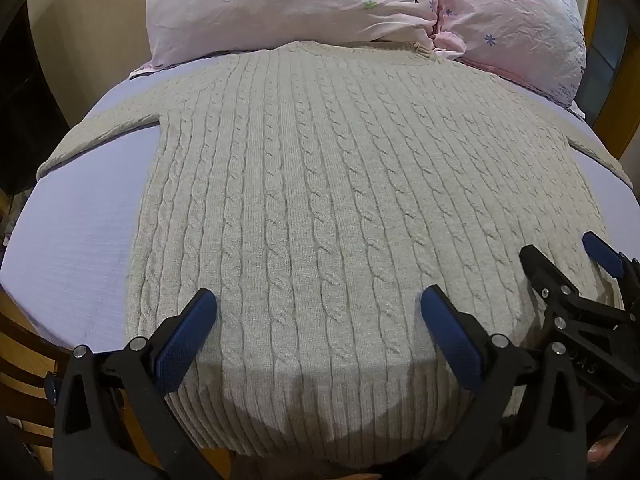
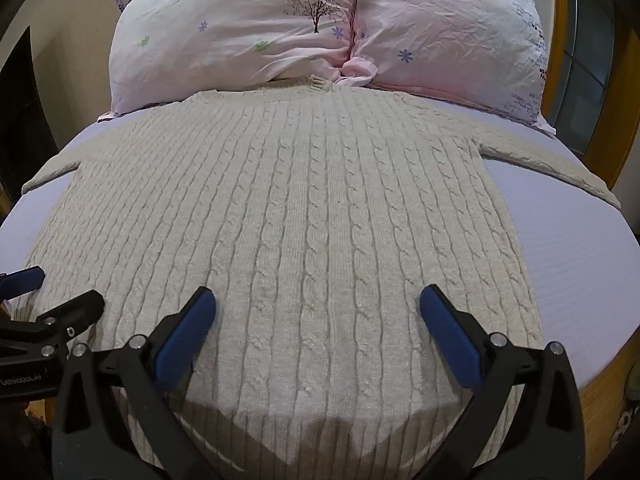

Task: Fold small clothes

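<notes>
A cream cable-knit sweater (image 1: 320,180) lies flat on the lilac bed, collar toward the pillows, both sleeves spread out to the sides. It also shows in the right wrist view (image 2: 300,208). My left gripper (image 1: 319,304) is open and empty, hovering over the hem at its left half. My right gripper (image 2: 318,304) is open and empty over the hem's right half. The right gripper also shows at the right edge of the left wrist view (image 1: 560,260), and the left gripper at the left edge of the right wrist view (image 2: 56,292).
Two pink flowered pillows (image 1: 288,4) (image 2: 452,32) lie at the head of the bed, touching the sweater's collar. The lilac sheet (image 1: 72,240) shows bare at both sides. A wooden bed frame (image 2: 596,396) and floor border the mattress.
</notes>
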The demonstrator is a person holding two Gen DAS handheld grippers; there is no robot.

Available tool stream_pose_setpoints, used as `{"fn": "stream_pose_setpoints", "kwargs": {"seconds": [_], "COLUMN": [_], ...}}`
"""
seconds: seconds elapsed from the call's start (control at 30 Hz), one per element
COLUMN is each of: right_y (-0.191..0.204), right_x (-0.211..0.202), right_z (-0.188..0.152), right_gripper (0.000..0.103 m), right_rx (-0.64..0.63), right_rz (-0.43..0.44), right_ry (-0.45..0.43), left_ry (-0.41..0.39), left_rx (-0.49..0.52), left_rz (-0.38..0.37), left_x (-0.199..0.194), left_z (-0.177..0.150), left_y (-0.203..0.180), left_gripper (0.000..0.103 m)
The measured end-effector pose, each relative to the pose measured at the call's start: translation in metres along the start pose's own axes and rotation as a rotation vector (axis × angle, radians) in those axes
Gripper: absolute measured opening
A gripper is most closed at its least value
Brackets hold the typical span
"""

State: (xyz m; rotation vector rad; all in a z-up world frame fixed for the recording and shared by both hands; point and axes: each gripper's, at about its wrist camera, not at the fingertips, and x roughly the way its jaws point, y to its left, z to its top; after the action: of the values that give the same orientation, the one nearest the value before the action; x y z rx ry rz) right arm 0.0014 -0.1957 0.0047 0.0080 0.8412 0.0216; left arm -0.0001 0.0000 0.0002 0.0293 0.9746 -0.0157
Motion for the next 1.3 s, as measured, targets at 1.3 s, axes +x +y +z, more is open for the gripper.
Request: {"fn": "stream_pose_setpoints", "kwargs": {"seconds": [1.3], "right_y": [-0.0024], "right_x": [-0.0016], "right_z": [-0.001], "right_gripper": [0.101], "right_rx": [0.002], "right_rz": [0.002], "right_ry": [-0.007], "left_ry": [-0.007], "left_rx": [0.001], "left_rz": [0.002], "left_x": [-0.0003], "left_z": [0.0], "left_y": [-0.0001], "left_gripper": [0.102]}}
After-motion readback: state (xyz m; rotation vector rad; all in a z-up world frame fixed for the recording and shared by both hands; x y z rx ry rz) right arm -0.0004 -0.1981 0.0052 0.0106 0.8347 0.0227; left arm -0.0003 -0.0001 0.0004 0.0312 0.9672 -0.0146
